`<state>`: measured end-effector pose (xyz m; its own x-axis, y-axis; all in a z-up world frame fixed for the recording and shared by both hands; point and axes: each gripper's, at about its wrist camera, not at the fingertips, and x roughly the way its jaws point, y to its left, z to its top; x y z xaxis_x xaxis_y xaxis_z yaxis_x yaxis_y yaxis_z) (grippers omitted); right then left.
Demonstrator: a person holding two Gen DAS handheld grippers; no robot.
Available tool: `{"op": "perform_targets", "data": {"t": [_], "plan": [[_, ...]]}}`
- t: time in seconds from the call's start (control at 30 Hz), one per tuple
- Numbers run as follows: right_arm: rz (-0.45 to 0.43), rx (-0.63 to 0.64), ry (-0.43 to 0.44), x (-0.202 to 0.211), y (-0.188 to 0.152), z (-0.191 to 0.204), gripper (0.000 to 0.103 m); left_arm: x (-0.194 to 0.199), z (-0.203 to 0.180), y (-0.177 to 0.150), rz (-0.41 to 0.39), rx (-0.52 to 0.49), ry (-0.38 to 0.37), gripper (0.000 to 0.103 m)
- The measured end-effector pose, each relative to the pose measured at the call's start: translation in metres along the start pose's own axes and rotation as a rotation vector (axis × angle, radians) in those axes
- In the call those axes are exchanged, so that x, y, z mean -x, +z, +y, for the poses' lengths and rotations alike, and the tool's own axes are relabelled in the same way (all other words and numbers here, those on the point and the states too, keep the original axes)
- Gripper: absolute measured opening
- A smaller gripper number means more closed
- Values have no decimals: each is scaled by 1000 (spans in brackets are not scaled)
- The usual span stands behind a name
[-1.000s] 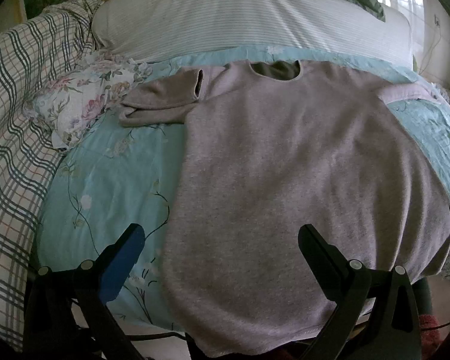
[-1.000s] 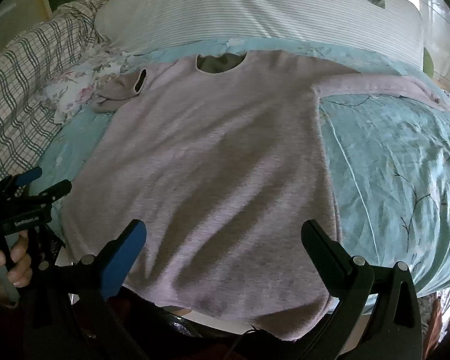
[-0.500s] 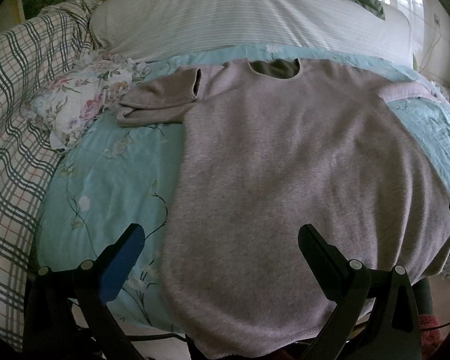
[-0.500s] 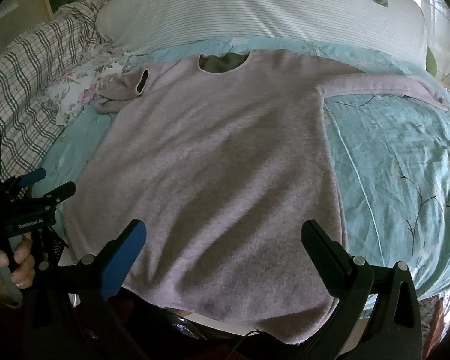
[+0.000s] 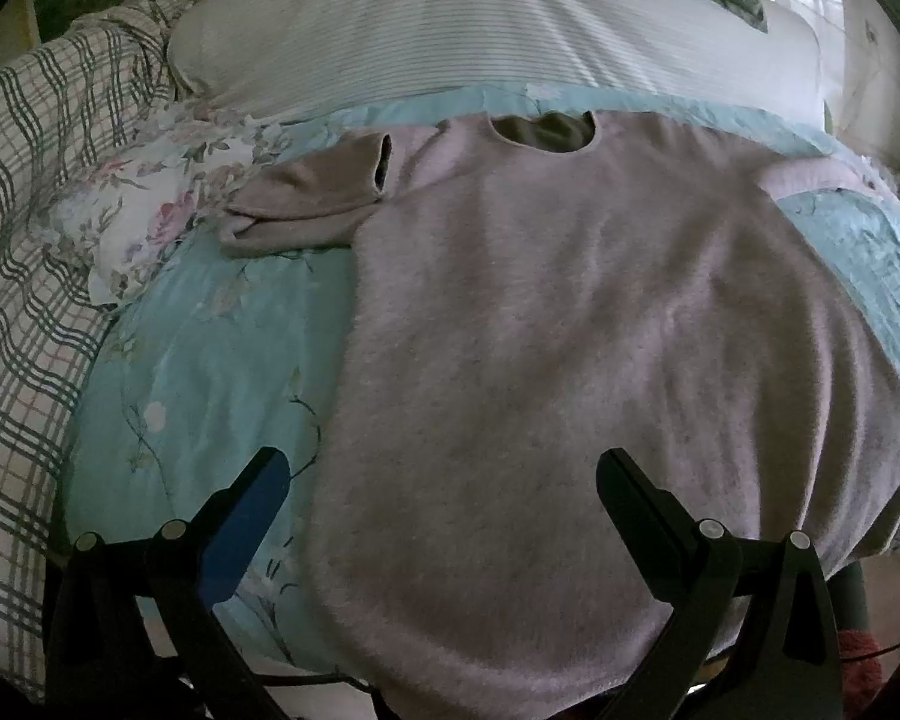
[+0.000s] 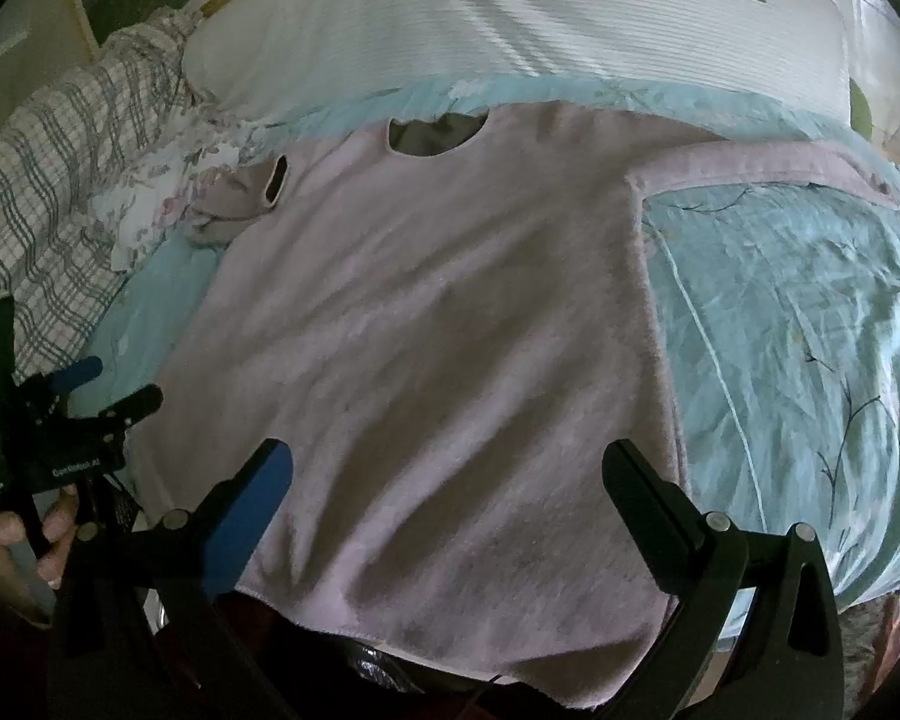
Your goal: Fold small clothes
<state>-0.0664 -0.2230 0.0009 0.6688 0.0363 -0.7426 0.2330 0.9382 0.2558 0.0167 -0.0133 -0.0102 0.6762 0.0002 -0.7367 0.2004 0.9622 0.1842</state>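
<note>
A pale pink sweater (image 5: pixel 570 330) lies flat and face up on the bed, neck hole at the far end, hem hanging over the near edge. Its left sleeve (image 5: pixel 306 204) is bunched and folded; its right sleeve (image 6: pixel 762 165) lies stretched out to the right. My left gripper (image 5: pixel 438 474) is open and empty above the hem's left part. My right gripper (image 6: pixel 444 468) is open and empty above the hem's right part. The sweater also shows in the right wrist view (image 6: pixel 438 330), with the left gripper (image 6: pixel 108 384) at the far left, held by a hand.
A light blue floral bedspread (image 5: pixel 198 372) covers the bed. A white striped pillow (image 5: pixel 480 36) lies behind the sweater. A plaid blanket (image 5: pixel 24 228) and a floral cloth (image 5: pixel 138 204) lie at the left. The bed's near edge is just under the grippers.
Both grippers have drifted slightly forward and upward over the hem. The sweater has not moved.
</note>
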Motion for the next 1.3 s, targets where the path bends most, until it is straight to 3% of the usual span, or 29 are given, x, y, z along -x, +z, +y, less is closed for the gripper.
{"op": "perform_targets", "data": {"t": [0.27, 0.33, 0.53, 0.63, 0.73, 0.8, 0.9, 1.07, 1.3], "plan": [[-31, -82, -46, -6, 15, -50, 103, -16, 2, 15, -29, 18, 5, 102], [-33, -134, -39, -6, 22, -69, 103, -26, 2, 18, 37, 12, 6, 102], [-65, -305, -71, 2, 44, -148, 103, -43, -3, 33, 74, -1, 16, 102], [-129, -370, -105, 12, 63, -203, 102, -47, -7, 42, 79, -10, 13, 102], [-207, -461, -157, 22, 89, -271, 92, -49, -14, 50, 69, -15, 6, 102], [-219, -513, -222, 23, 103, -307, 76, -53, -20, 58, 71, -12, -9, 102], [-254, -589, -312, 26, 127, -371, 73, -60, -28, 67, 86, -18, -17, 102], [-264, -720, -389, 6, 151, -440, 63, -79, -45, 79, 126, -38, -17, 102], [-321, -827, -385, -23, 175, -504, 60, -111, -66, 97, 178, -52, -38, 102]]}}
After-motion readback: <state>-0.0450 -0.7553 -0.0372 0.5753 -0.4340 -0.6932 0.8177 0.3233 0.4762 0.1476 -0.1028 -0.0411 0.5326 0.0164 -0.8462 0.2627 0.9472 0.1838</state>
